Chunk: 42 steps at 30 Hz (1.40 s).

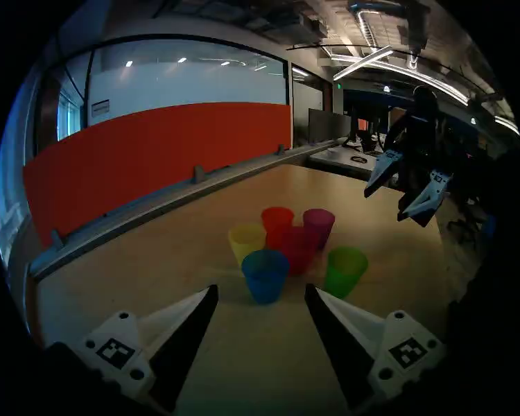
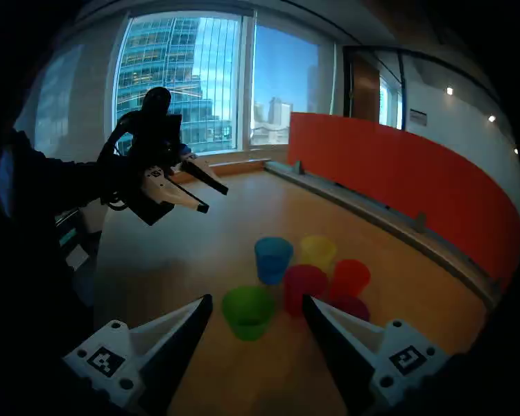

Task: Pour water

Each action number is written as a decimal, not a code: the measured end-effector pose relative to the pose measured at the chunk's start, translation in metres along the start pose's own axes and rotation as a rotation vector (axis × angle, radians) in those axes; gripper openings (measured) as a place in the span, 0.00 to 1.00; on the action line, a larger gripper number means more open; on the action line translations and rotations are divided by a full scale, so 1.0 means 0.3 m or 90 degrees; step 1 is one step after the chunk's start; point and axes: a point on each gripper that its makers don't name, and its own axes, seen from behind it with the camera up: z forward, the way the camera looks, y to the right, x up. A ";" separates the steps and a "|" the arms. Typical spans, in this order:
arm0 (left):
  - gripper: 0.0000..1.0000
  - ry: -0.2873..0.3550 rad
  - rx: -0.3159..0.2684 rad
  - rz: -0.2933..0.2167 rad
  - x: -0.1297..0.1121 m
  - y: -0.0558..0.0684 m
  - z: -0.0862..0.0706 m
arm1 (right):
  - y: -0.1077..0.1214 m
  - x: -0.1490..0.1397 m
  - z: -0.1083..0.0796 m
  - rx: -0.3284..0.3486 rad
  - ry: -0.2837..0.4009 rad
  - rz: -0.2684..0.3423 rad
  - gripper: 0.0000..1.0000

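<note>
Standing in a tight cluster on the wooden surface (image 1: 191,243), six plastic cups sit toward its middle, well apart from the railed edge below the orange partition (image 1: 156,152). In the left gripper view they run, left to right: the yellow cup (image 1: 246,241), the blue cup (image 1: 265,275) nearest the camera, the orange cup (image 1: 277,220) at the back, the red cup (image 1: 298,248) in the centre, the magenta cup (image 1: 319,225), and the green cup (image 1: 344,270) a little off to the right. All are upright, and neighbouring ones look to be touching or just beside each other. Whether any holds water cannot be told.

The left gripper (image 1: 260,288) hangs above the near part of the surface, its fingers spread wide and empty, with the blue cup showing in the gap beyond them. The right gripper (image 1: 383,205) is up in the air over the far right part of the surface, its fingers also apart and gripping nothing. In the right gripper view, its own fingers stand wide, with the green cup beyond their gap.
</note>
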 end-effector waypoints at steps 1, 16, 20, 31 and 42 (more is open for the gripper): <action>0.93 -0.002 -0.001 0.001 -0.006 -0.001 0.006 | -0.001 -0.009 0.007 0.002 -0.004 0.000 1.00; 0.93 -0.032 -0.021 0.004 -0.082 0.006 0.095 | -0.032 -0.125 0.101 0.026 -0.048 -0.011 1.00; 0.93 -0.038 -0.025 0.000 -0.100 0.002 0.117 | -0.031 -0.157 0.122 0.027 -0.060 -0.016 1.00; 0.93 -0.051 -0.034 -0.004 -0.132 -0.003 0.173 | -0.026 -0.220 0.184 0.030 -0.085 -0.007 1.00; 0.93 -0.056 -0.049 -0.004 -0.140 0.001 0.235 | -0.032 -0.246 0.253 0.042 -0.090 0.002 1.00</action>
